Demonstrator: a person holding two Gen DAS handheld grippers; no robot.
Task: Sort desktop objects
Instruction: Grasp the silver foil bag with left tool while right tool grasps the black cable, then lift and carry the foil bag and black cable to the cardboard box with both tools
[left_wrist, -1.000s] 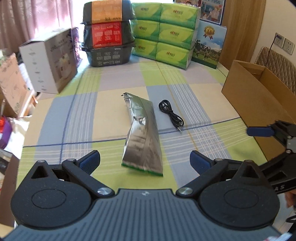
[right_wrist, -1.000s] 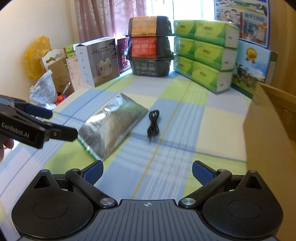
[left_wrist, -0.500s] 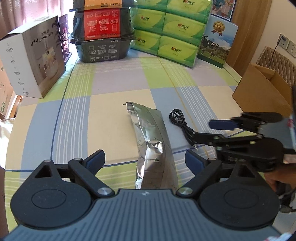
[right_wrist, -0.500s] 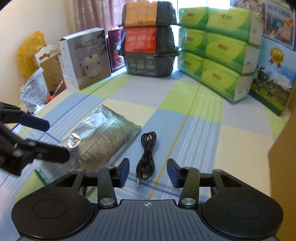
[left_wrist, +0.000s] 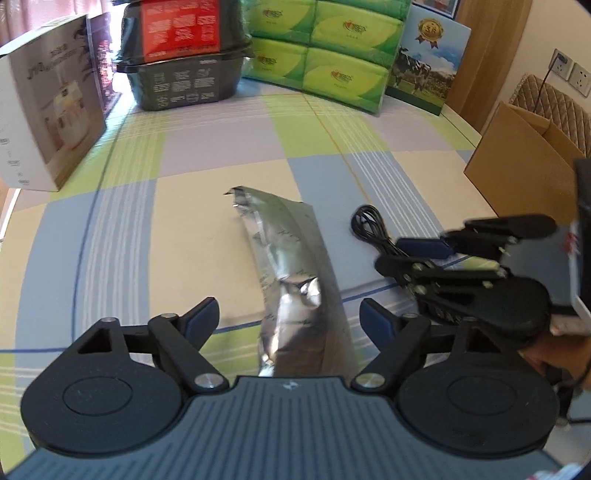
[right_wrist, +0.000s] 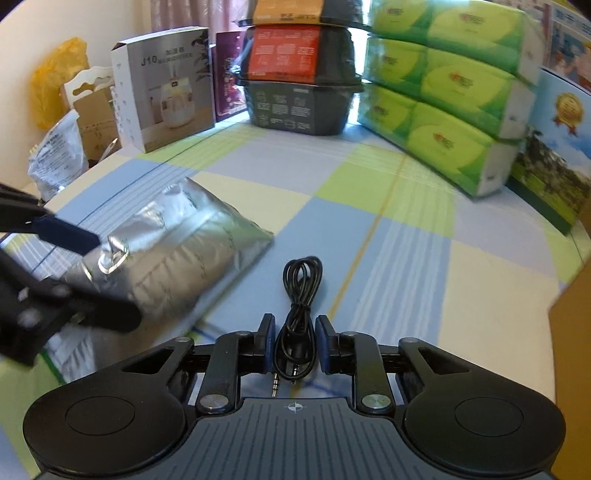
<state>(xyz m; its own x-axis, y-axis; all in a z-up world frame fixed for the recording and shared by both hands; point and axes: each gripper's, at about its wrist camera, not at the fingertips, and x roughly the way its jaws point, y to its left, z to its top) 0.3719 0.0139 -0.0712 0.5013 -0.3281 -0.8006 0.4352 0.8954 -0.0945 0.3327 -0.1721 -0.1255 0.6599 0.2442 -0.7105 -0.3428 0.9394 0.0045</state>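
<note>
A crinkled silver foil pouch (left_wrist: 291, 258) (right_wrist: 177, 258) lies lengthwise on the checked tablecloth. My left gripper (left_wrist: 290, 314) is open, with its two blue-padded fingers on either side of the pouch's near end, not touching it. Just right of the pouch lies a coiled black audio cable (left_wrist: 365, 225) (right_wrist: 301, 280). My right gripper (right_wrist: 295, 339) (left_wrist: 391, 254) is low over the cloth. Its pads are drawn in against the cable's near end, and the two jack plugs stick out below them. The cable still rests on the cloth.
An open cardboard box (left_wrist: 517, 166) (right_wrist: 572, 332) stands at the table's right edge. Along the back are green tissue packs (left_wrist: 332, 55), stacked black containers (left_wrist: 184, 66) and a white product box (left_wrist: 48, 103). A hand (left_wrist: 554, 354) holds the right gripper.
The right gripper has come down over the cable and its fingers have narrowed from wide apart to tight around it. The left gripper has moved forward, so the pouch now lies between its fingers.
</note>
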